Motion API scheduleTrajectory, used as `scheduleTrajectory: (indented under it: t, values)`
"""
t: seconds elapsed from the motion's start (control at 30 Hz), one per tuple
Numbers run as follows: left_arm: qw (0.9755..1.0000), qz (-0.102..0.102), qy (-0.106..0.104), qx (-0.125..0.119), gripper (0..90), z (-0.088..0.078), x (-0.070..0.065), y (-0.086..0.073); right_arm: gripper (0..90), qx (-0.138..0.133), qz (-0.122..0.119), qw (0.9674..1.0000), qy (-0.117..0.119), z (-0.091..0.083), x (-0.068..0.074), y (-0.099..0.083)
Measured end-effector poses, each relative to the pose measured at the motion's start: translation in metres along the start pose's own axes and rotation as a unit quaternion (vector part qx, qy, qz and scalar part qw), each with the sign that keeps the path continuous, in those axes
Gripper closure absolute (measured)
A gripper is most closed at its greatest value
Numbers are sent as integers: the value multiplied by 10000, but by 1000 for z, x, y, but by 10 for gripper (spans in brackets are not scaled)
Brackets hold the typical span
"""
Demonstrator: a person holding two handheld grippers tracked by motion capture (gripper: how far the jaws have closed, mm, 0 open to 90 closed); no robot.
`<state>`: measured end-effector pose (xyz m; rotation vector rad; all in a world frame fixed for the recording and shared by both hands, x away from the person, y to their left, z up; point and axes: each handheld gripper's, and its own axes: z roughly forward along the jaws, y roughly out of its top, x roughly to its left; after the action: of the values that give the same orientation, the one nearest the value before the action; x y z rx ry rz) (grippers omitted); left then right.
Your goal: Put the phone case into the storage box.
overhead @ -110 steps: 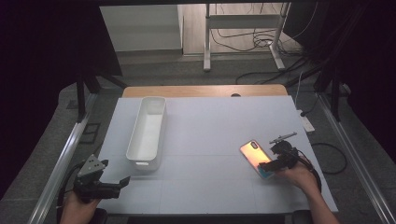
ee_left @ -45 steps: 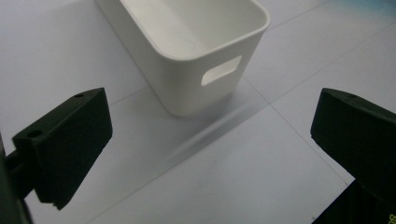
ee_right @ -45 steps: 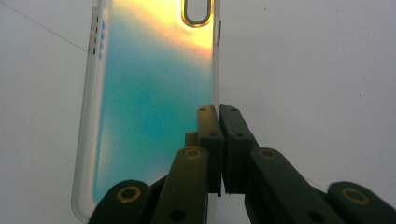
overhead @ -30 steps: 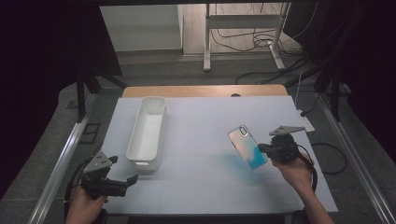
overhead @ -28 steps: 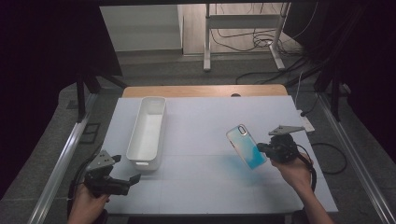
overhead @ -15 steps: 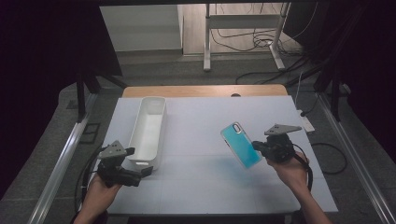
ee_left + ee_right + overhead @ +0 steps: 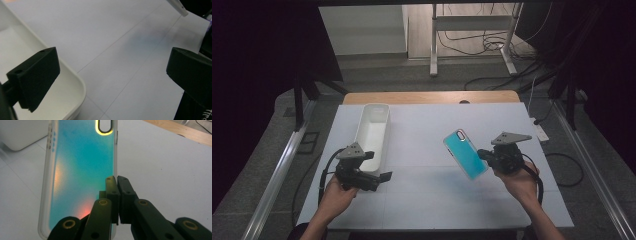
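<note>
We worked over the white table (image 7: 432, 200), which lay bare and roomy between our two tongs. The long white tray (image 7: 373, 134) sat just ahead of our left gripper (image 7: 382, 177), its rounded near corner directly under one of the widely spread jaws, nothing between them. Our right gripper (image 7: 481, 154) held its jaws pressed together on the long edge of the teal phone case (image 7: 465, 154), tilted clear of the tabletop, well apart from the tray.
</note>
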<state>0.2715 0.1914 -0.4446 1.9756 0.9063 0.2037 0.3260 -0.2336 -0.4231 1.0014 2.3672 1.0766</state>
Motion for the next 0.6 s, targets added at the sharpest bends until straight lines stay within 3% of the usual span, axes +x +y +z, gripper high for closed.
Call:
scheduleTrajectory:
  t: [0.27,0.6]
  values:
    - [9997,77,-219,66,0,20,-3,13,884,-70,-145,9999,6,2,8,6]
    - [9990,22,-444,2,0,35,-4,26,883,-152,-251,9996,19,5,15,11]
